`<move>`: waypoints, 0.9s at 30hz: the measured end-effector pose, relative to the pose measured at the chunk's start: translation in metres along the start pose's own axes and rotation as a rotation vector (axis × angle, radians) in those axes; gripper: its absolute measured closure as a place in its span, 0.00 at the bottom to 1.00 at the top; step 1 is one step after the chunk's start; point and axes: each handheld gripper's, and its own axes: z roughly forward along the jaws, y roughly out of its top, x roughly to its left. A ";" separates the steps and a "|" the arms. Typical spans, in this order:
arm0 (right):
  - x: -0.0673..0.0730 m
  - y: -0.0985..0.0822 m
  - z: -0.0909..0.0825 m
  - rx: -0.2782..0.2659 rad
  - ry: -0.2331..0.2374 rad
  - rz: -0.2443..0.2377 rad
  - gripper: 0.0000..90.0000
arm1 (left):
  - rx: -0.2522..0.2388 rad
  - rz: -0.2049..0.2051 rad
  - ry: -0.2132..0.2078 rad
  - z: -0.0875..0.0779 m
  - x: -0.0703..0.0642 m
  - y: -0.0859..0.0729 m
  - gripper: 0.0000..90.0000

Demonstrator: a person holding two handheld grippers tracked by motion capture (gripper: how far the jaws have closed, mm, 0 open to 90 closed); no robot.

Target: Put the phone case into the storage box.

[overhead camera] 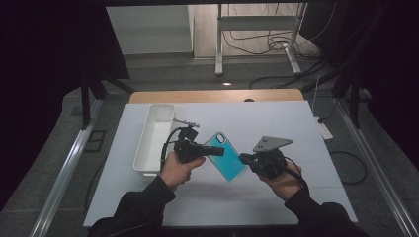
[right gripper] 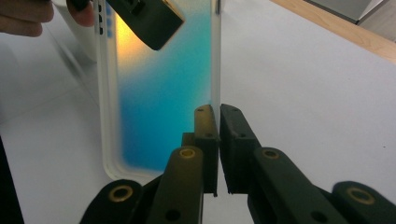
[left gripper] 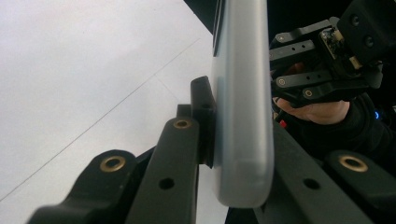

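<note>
White bin (overhead camera: pixel 154 140) beside held phone case (overhead camera: pixel 225 157)

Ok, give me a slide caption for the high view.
Two handheld grippers, left gripper and right gripper, clamp opposite edges of a teal phone case above a white table, beside a white bin.

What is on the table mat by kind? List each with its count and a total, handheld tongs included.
Phone case, teal, held between both tongs: 1
White bin: 1
Handheld tongs, left tongs and right tongs: 2
Total: 4
</note>
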 end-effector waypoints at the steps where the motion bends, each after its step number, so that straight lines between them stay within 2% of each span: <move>1: -0.001 0.000 0.000 -0.006 0.009 0.009 0.91 | 0.002 0.006 0.009 0.000 0.000 0.000 0.96; 5: -0.005 0.000 -0.002 -0.022 0.031 0.050 0.73 | 0.006 0.026 0.028 -0.004 0.000 0.001 0.96; 6: -0.008 0.000 -0.003 -0.025 0.054 0.071 0.64 | 0.013 0.037 0.039 -0.005 0.000 0.001 0.96; 7: -0.008 0.000 -0.003 -0.025 0.054 0.071 0.64 | 0.013 0.037 0.039 -0.005 0.000 0.001 0.96; 10: -0.013 0.001 -0.003 -0.028 0.095 0.115 0.50 | 0.012 0.055 0.044 -0.008 0.000 0.002 0.96; 13: -0.019 0.000 -0.002 -0.026 0.159 0.159 0.34 | 0.015 0.081 0.047 -0.011 -0.001 0.002 0.95; 14: -0.022 0.000 0.000 -0.015 0.193 0.175 0.24 | 0.016 0.093 0.046 -0.012 -0.001 0.002 0.95; 15: -0.022 0.000 0.000 -0.015 0.193 0.175 0.24 | 0.016 0.093 0.046 -0.012 -0.001 0.002 0.95; 17: -0.024 -0.002 0.004 0.011 0.216 0.175 0.11 | 0.017 0.109 0.047 -0.014 -0.002 0.003 0.95; 21: -0.022 -0.005 0.009 0.009 0.206 0.125 0.00 | 0.016 0.118 0.041 -0.016 -0.001 0.003 0.95; 24: -0.022 -0.006 0.010 -0.004 0.206 0.098 0.00 | 0.022 0.126 0.036 -0.015 -0.002 0.003 0.95; 27: -0.023 -0.007 0.012 -0.007 0.219 0.101 0.00 | 0.024 0.138 0.029 -0.014 -0.003 0.003 0.95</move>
